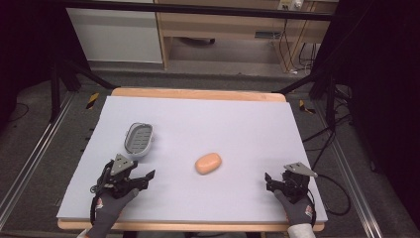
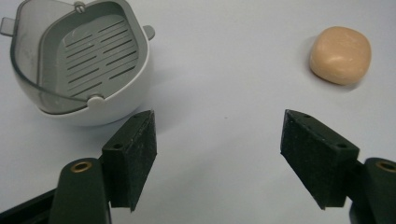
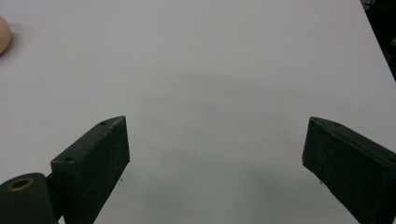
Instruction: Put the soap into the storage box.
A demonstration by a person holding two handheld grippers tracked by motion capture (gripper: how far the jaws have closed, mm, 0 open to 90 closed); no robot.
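The grey slotted plastic soap dish [image 1: 138, 139] is seen just beyond the left claw [image 1: 143, 178], whose jaws are spread on nothing. The peach oval soap bar [image 1: 208, 163] lies mid-desk [image 1: 237, 124], its long axis crosswise, judged nearer the left claw. The right claw [image 1: 271, 182] is held spread, empty.

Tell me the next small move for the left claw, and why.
Probably swing the left claw toward the soap and over it. Its jaws stand open with nothing between them, the soap lies bare on the mat apart from the dish, and the dish is empty, so the soap looks like the thing to pick up.
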